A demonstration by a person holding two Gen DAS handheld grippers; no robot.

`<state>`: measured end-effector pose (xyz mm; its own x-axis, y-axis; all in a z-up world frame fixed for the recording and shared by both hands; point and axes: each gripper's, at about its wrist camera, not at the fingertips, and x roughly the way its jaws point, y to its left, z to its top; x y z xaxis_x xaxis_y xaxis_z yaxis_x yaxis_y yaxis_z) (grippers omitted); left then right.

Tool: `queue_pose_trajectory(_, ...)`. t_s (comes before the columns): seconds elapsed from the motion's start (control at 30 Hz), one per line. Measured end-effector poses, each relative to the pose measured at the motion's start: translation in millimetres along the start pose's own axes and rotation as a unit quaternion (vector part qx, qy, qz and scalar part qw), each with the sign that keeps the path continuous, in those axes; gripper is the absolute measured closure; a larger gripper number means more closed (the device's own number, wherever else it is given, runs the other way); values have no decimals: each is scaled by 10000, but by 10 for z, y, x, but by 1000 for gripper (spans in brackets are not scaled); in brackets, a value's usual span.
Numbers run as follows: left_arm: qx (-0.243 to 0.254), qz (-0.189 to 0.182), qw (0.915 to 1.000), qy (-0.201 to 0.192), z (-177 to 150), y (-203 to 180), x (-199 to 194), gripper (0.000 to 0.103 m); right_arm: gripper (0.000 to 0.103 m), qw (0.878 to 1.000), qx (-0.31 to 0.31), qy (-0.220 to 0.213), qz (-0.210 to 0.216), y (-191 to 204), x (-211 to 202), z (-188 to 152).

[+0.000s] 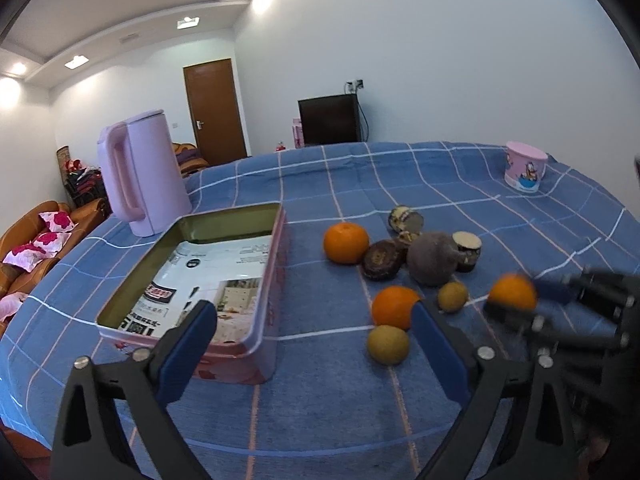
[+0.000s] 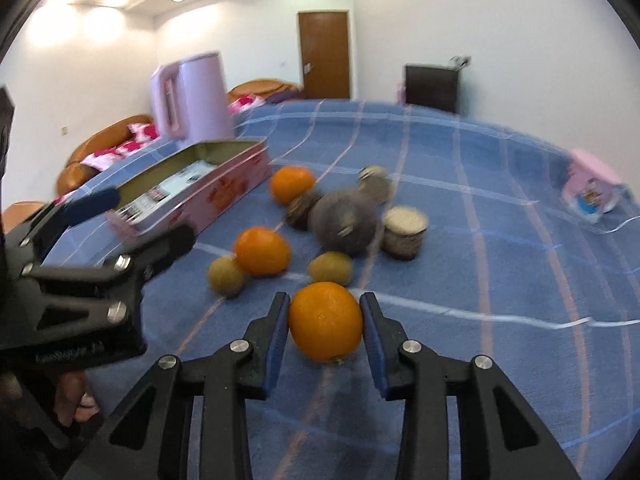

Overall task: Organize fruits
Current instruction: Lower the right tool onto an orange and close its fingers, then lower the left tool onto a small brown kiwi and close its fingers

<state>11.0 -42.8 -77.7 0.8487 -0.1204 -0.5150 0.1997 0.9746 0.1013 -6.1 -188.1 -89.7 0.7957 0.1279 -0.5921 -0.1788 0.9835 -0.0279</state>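
One orange up, tin waiting

Right claw (image 2: pixel 325 330) grips an orange (image 2: pixel 325 326) just above the desk (image 2: pixel 500 280). Left claw (image 1: pixel 314 344) gapes, holding nothing, beside the tin (image 1: pixel 264 320). Next, I'd say: carry it left, release inside.

From the left wrist, the right gripper (image 1: pixel 516 312) and the orange (image 1: pixel 513 291) between its fingers are motion-blurred and partly cut by the right edge. A blue finger (image 1: pixel 436 344) hides part of another orange (image 1: pixel 394 306). From the right wrist, the fruit beyond the held orange and the pink cup (image 2: pixel 592 192) are smeared, their markings unreadable.
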Motion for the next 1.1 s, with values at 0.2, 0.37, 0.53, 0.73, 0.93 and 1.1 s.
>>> queue_pose_trajectory(0.2, 39, -174, 9996, 215, -30, -76, 66, 12, 66, 9988, 312, -71, -369, -272, -8, 5)
queue_pose_trajectory(0.37, 81, -354, 9982, 472, -53, -127, 151, 16, 66, 9991, 304, -74, -278, -264, 25, 27)
queue_pose_trajectory(0.53, 7, -549, 9951, 817, -85, -134, 262, 27, 65, 9992, 338, -63, -209, -274, 14, 4)
queue_pose_trajectory(0.73, 97, -731, 9925, 979, -104, -187, 318, 45, 65, 9994, 274, -35, -214, -259, 24, -1)
queue_pose_trajectory(0.93, -9, -914, 9889, 1169, -127, -164, 396, 61, 65, 9995, 214, -20, -210, -237, 28, 1)
queue_pose_trajectory(1.1, 67, -942, 9892, 1117, -143, -193, 375, 73, 65, 9996, 192, -41, -210, -233, 20, -4)
